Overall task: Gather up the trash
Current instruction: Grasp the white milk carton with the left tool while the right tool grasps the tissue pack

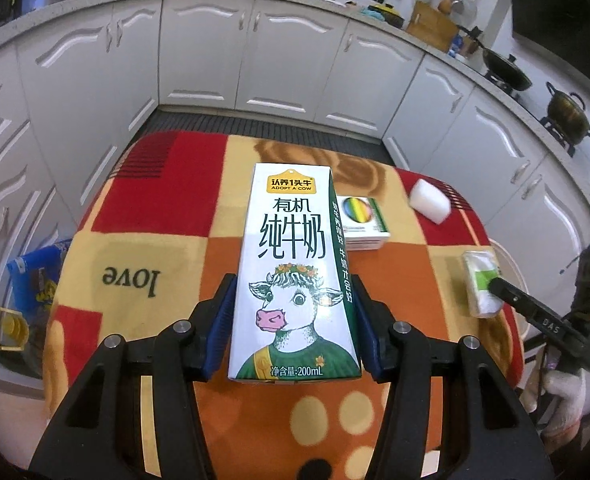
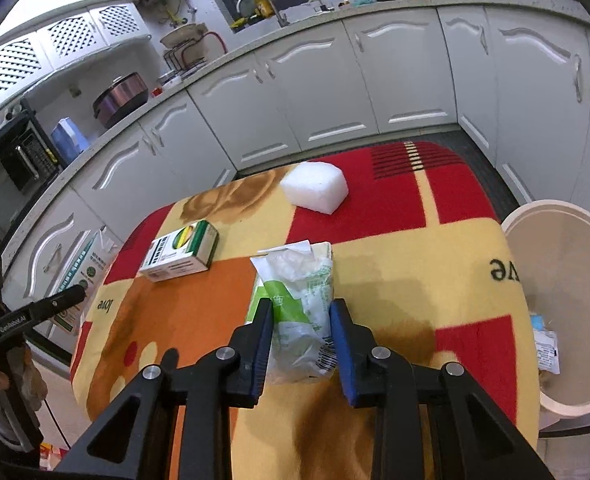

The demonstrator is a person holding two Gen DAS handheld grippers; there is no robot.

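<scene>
In the left wrist view, the left hand-held gripper (image 1: 293, 312) is pinching a milk carton (image 1: 291, 272) by its two narrow sides, low on the body, so the carton is standing up between the pads above the blanket-covered counter (image 1: 155, 240). It looks stiff, light and probably empty; squeezing harder would likely dent it. In the right wrist view, the right hand-held gripper (image 2: 301, 344) is pinching a tissue pack (image 2: 299, 308) across its near end. The pack is soft and crinkly, with a slick wrapper, so gripping mid-body seems safer. A bin (image 2: 563, 264) is sitting just right of this hand-held gripper.
</scene>
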